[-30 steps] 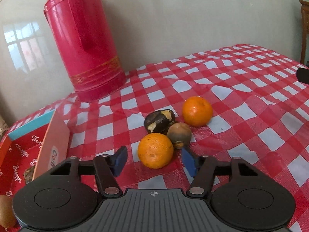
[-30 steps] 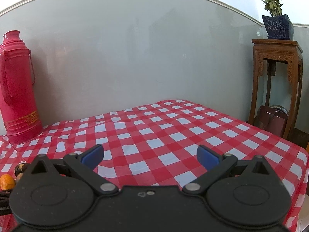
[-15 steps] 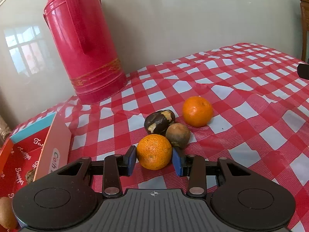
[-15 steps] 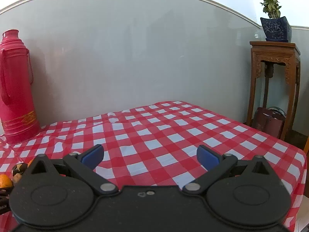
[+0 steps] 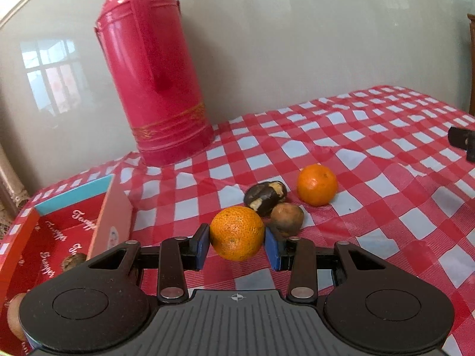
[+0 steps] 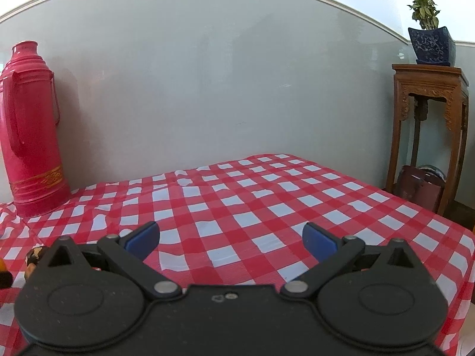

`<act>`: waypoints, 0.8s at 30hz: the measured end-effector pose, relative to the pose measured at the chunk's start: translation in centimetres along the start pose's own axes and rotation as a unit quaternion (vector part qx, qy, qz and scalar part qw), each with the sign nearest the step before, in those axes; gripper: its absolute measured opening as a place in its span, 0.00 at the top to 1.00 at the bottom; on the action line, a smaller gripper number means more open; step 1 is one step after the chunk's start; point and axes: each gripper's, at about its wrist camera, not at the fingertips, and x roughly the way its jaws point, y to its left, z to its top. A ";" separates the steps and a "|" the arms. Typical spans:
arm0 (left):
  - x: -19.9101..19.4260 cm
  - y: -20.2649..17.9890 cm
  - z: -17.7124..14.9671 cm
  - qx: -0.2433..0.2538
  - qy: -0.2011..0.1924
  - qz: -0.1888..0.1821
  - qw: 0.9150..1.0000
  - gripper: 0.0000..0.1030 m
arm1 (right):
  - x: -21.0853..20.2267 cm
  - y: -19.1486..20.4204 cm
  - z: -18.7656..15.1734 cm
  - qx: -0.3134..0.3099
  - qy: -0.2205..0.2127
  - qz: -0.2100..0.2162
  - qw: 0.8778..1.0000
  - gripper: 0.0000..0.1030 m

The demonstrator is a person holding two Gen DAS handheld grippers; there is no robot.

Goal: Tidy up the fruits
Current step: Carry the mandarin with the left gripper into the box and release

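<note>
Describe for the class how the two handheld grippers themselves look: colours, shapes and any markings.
Both are matte black plastic with two round discs at the base, slim linkage arms on silver rivets and blue pads at the fingertips. The left gripper has a ribbed grey centre plate bearing a small crosshair mark. The right gripper has a plain black body. No cables show.

Two hand-held black grippers with blue finger pads.

The left gripper (image 5: 237,247) has a matte black plastic body with a ribbed centre panel bearing a small crosshair mark, two round discs with raised circular rims, dark brown link bars fixed by silver rivets, and flat blue pads (image 5: 202,246) on its fingers. The right gripper (image 6: 231,237) has a smooth black body, finely speckled, with two similar round discs, black link arms on silver rivets, two small screws near the centre, and rounded blue pads (image 6: 142,236).
</note>
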 end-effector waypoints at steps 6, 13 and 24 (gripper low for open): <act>-2.3 1.7 0.1 -0.017 -0.026 0.026 0.999 0.61 | -0.1 0.6 -0.2 -0.008 -0.002 0.006 1.000 0.05; -4.6 6.0 -0.5 -0.072 -0.048 0.108 0.990 0.61 | -0.4 1.7 -0.4 -0.018 -0.004 0.016 1.000 0.05; -3.0 14.3 -4.0 -0.165 0.017 0.175 0.971 0.61 | -1.0 3.8 -0.7 -0.041 -0.011 0.038 0.998 0.05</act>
